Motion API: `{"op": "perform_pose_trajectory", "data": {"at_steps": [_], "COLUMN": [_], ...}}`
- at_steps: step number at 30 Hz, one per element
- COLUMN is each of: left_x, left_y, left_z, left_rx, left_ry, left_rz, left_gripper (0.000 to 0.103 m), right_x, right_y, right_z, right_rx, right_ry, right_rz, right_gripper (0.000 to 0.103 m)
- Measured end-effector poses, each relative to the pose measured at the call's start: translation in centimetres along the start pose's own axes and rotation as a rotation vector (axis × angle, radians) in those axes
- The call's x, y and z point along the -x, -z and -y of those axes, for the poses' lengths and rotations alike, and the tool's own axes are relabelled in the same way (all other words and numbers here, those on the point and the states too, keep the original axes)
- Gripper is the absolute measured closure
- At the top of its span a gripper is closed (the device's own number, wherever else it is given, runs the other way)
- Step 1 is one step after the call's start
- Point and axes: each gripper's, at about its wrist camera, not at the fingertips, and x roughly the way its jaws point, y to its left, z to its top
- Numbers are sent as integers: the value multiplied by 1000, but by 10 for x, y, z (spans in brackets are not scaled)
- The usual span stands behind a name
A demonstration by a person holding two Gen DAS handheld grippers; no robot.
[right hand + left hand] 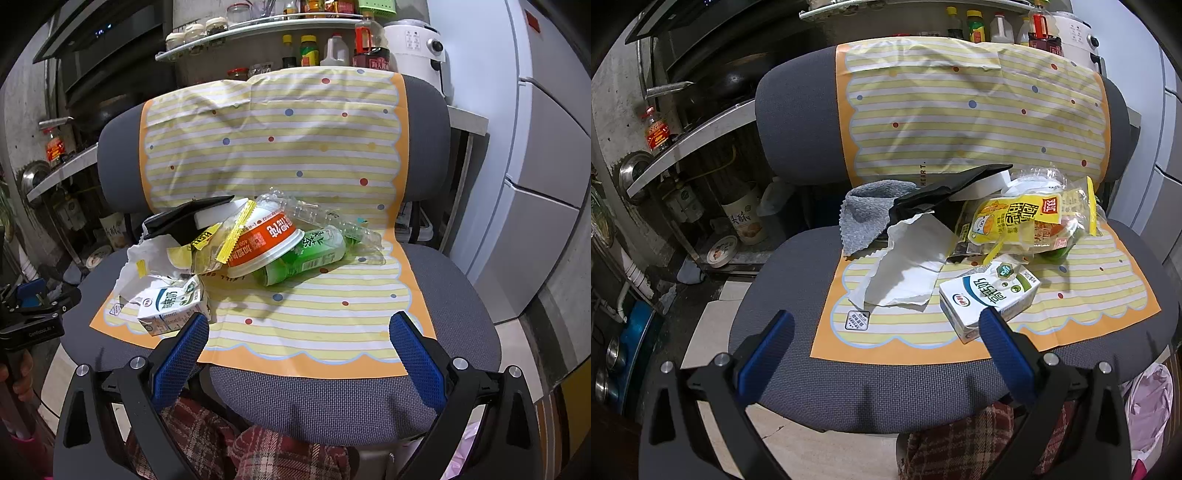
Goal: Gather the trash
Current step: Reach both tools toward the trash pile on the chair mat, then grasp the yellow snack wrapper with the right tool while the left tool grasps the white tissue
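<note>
A pile of trash lies on a striped yellow mat (1089,295) (314,325) on a grey office chair seat. Nearest is a white milk carton (988,301) (171,306). Behind it lie crumpled white paper (908,266), a yellow snack wrapper (1019,218), an overturned orange instant-noodle bowl (266,240), a green tea bottle (306,256), a crushed clear bottle (332,218) and a black bag (945,184). My left gripper (886,325) is open and empty above the seat's front, its right finger just before the carton. My right gripper (299,328) is open and empty above the mat's front.
A grey cloth (868,206) lies at the seat's back left. A pink plastic bag (1148,402) hangs below the seat on the right. A fridge (535,147) stands to the right. Kitchen shelves with bottles (306,48) stand behind the chair back. Plaid-clothed legs (229,443) are below.
</note>
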Motion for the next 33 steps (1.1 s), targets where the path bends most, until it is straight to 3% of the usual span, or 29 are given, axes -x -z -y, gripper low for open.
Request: {"op": "perform_pose_trajectory", "data": {"at_steps": [11, 13, 16, 22, 30, 33], "left_x": [-10, -16, -23, -40, -49, -52], "left_y": [9, 12, 16, 20, 8, 2], "left_z": [5, 7, 6, 2, -7, -9], "left_rx": [0, -89, -155, -82, -70, -47], "left_ry": [3, -62, -96, -5, -69, -54], "left_rz": [-7, -76, -137, -89, 13, 14], "left_gripper": [6, 6, 6, 6, 6, 6], "right_x": [-3, -6, -11, -24, -50, -65], "right_y": [6, 5, 6, 2, -26, -37], "right_z": [-1, 0, 0, -3, -27, -41], "right_rx": [1, 1, 4, 0, 46, 54], "right_ry": [5, 3, -5, -43, -154, -169], "right_rz": [-4, -8, -17, 14, 48, 56], "right_gripper": [6, 6, 6, 6, 7, 11]}}
